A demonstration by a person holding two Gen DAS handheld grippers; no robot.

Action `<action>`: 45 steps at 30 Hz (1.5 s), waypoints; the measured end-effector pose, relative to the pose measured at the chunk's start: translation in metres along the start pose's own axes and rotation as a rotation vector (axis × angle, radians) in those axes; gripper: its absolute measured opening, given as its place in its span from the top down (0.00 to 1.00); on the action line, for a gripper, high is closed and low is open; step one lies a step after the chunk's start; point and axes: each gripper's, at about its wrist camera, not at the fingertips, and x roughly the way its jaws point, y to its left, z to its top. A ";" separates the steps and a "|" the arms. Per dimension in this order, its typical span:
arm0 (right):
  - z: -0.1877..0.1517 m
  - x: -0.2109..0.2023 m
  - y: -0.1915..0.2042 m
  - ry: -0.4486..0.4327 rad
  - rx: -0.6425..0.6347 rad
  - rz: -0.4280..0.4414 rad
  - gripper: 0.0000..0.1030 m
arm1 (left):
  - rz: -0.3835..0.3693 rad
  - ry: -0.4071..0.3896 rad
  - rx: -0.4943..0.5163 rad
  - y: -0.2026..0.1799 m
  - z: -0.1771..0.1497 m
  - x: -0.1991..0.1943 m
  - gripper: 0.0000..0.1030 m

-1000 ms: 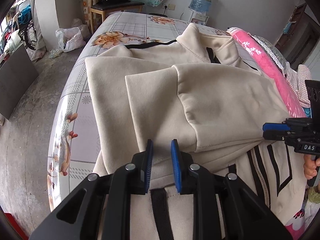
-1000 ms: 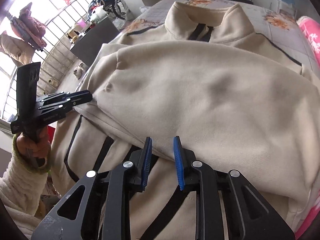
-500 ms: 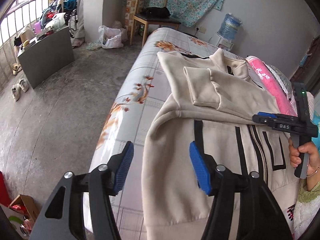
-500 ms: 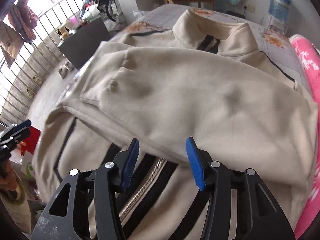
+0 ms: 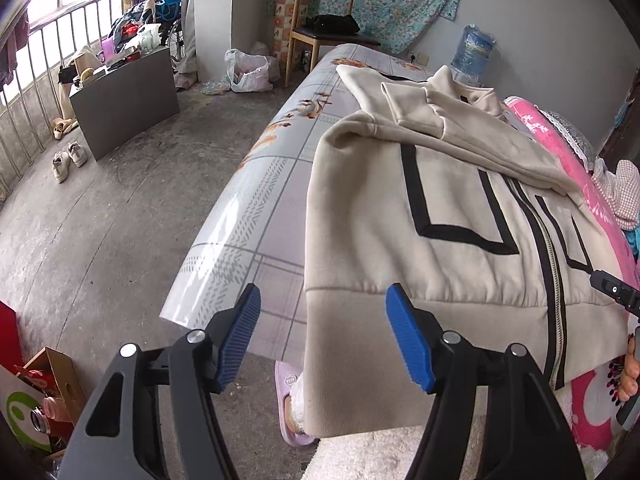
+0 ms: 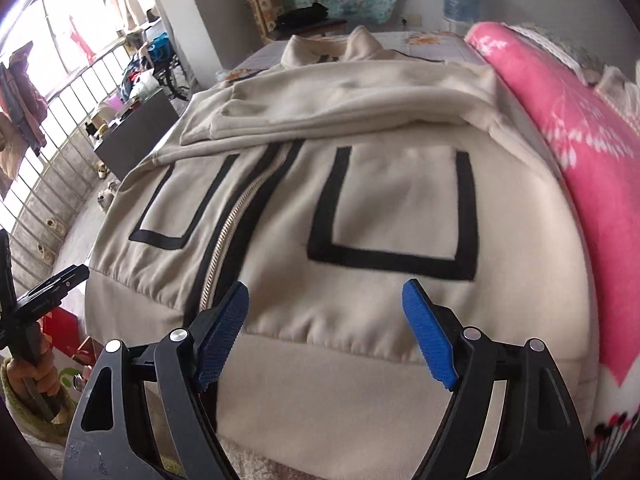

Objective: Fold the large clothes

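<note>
A cream zip jacket [image 5: 452,248] with black pocket outlines lies front up on the bed, both sleeves folded across its chest. Its ribbed hem hangs over the bed's near edge. It also fills the right wrist view [image 6: 360,216]. My left gripper [image 5: 324,336] is open and empty, hovering just before the hem's left corner. My right gripper [image 6: 324,332] is open and empty, just above the hem's right half, right of the zip [image 6: 224,256]. Each gripper shows at the edge of the other's view.
The bed has a floral sheet [image 5: 256,216] and a pink blanket [image 6: 580,168] along the jacket's right side. A grey cabinet [image 5: 124,100], a wooden chair [image 5: 320,36], a white bag [image 5: 248,72] and a cardboard box [image 5: 48,388] stand on the concrete floor at left.
Both grippers have opened wide, let go of the folded sleeves and drawn back from the jacket's chest to its hem at the bed's near edge.
</note>
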 end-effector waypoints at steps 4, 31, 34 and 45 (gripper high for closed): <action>-0.017 0.005 -0.010 0.001 0.061 -0.044 0.27 | -0.001 -0.014 0.004 0.003 -0.012 -0.003 0.51; -0.027 0.004 -0.002 -0.009 -0.008 -0.084 0.26 | -0.418 0.095 -0.116 0.023 -0.037 -0.012 0.61; -0.026 0.004 -0.001 -0.007 -0.006 -0.085 0.26 | -0.431 0.058 -0.093 0.019 -0.034 -0.023 0.61; -0.026 0.004 -0.002 -0.007 -0.001 -0.085 0.26 | -0.363 0.130 -0.165 0.023 -0.019 0.013 0.61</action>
